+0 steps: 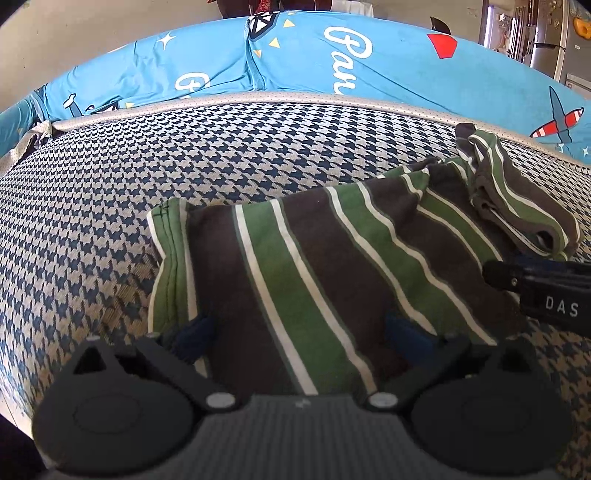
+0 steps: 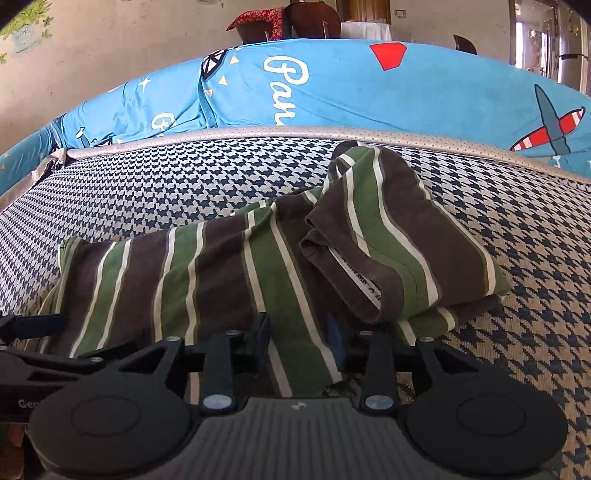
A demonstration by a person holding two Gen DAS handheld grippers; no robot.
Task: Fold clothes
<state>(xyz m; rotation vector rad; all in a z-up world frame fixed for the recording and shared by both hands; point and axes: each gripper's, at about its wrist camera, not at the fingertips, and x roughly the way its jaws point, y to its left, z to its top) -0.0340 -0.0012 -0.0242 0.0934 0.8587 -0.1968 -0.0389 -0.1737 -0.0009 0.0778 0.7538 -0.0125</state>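
A brown, green and white striped shirt (image 1: 314, 258) lies partly folded on the houndstooth mattress (image 1: 110, 206). Its collar end (image 2: 388, 236) is doubled back on top, label showing. My left gripper (image 1: 301, 332) is open at the shirt's near edge, its blue fingers (image 1: 195, 332) wide apart and the cloth lying between and partly over them. My right gripper (image 2: 299, 334) has its blue pads (image 2: 264, 336) drawn close on a fold of the near edge, below the collar. Each gripper shows at the edge of the other's view: right gripper body (image 1: 535, 288), left gripper body (image 2: 29, 332).
A bright blue printed cover (image 1: 332, 62) runs along the back of the mattress beyond a grey piped edge (image 1: 258, 99). Houndstooth surface lies bare to the left and far side of the shirt. A wall, chairs (image 2: 295, 22) and a fridge (image 1: 546, 33) stand behind.
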